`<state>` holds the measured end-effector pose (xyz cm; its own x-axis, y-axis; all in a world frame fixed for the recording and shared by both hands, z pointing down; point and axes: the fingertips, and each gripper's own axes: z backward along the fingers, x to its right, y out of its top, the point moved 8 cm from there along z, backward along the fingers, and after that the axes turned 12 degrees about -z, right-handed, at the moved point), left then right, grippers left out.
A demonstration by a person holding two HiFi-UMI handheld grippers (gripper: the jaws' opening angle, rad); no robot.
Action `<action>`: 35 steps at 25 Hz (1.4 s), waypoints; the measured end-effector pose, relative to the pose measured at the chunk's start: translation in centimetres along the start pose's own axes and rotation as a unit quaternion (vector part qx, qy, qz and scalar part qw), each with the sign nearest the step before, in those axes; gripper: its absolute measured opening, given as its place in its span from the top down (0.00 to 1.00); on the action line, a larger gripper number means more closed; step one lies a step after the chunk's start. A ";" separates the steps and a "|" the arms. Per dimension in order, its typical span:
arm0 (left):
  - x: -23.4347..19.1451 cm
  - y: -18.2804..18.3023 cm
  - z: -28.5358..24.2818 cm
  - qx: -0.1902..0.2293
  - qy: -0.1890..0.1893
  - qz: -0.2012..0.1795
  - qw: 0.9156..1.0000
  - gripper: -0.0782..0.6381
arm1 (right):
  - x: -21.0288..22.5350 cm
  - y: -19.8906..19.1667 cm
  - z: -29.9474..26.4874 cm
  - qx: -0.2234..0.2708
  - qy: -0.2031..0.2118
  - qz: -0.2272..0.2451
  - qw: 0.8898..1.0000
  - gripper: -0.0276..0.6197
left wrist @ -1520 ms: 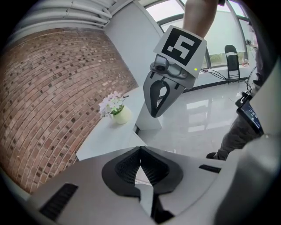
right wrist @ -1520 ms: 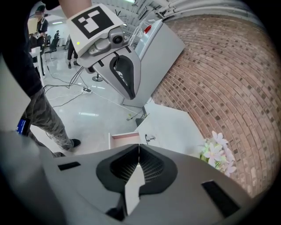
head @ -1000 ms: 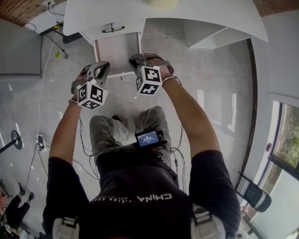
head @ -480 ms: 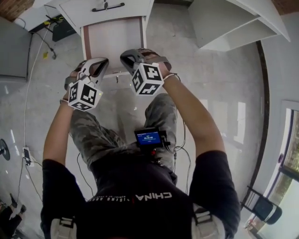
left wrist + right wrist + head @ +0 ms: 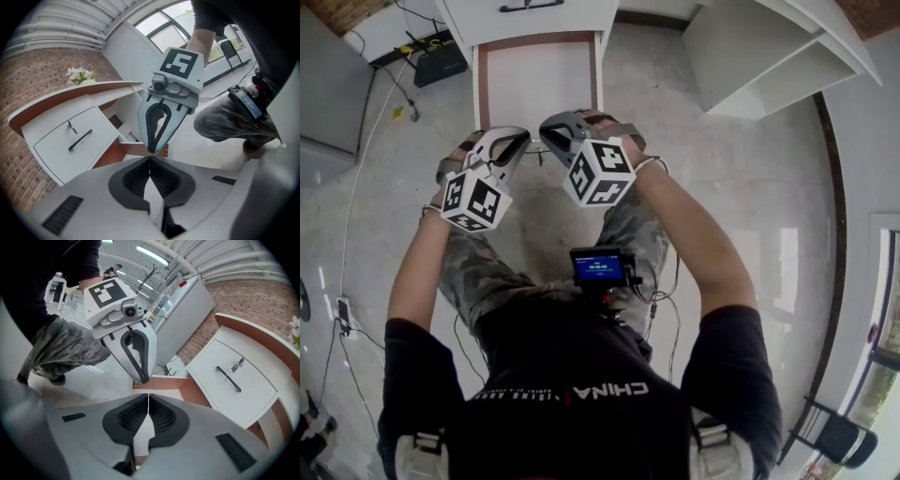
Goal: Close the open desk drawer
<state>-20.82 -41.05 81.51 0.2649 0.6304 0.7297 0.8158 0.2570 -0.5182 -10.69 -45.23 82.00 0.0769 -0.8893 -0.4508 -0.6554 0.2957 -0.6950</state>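
Drawer [image 5: 539, 84] stands pulled out from the white desk [image 5: 581, 11]. We hold our left gripper [image 5: 514, 142] and right gripper [image 5: 553, 127] side by side at its front edge, each with jaws pressed together on nothing.

Your arms [image 5: 689, 239] reach forward side by side. Your left tool [image 5: 516, 141] and right tool [image 5: 551, 127] tilt slightly downward, tips near each other, each with jaws pressed together and nothing between them.

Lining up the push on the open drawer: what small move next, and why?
Probably ease both forward to press the front edge inward. The drawer stands pulled out, and the left gripper and right gripper sit side by side at its front, jaws shut and empty.
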 end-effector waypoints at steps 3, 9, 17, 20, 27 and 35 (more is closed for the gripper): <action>2.4 0.8 0.9 -0.005 -0.011 -0.010 1.000 0.87 | -2.8 -0.1 1.1 -0.001 0.009 0.011 1.000 0.93; 5.7 0.1 0.5 -0.036 -0.034 -0.015 0.999 0.87 | -6.1 -3.0 0.7 -0.031 0.030 0.017 0.999 0.93; 7.9 -2.2 -0.9 -0.072 -0.048 0.011 0.996 0.87 | -6.7 -6.0 -0.7 -0.060 0.022 -0.018 0.998 0.93; 8.2 -3.2 -1.3 -0.078 -0.051 0.027 0.995 0.87 | -6.8 -7.1 -1.4 -0.073 0.019 -0.029 0.997 0.93; 8.0 -5.5 -3.0 -0.098 -0.055 0.041 0.993 0.87 | -6.2 -9.0 -2.8 -0.084 0.013 -0.047 0.995 0.93; 8.2 -6.1 -3.2 -0.103 -0.053 0.042 0.992 0.87 | -6.2 -9.9 -3.5 -0.075 -0.009 -0.063 0.995 0.93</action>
<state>-21.98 -39.84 92.09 0.2897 0.7198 0.6308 0.8835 0.0524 -0.4655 -7.33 -43.86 93.66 0.1786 -0.9092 -0.3761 -0.7444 0.1251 -0.6559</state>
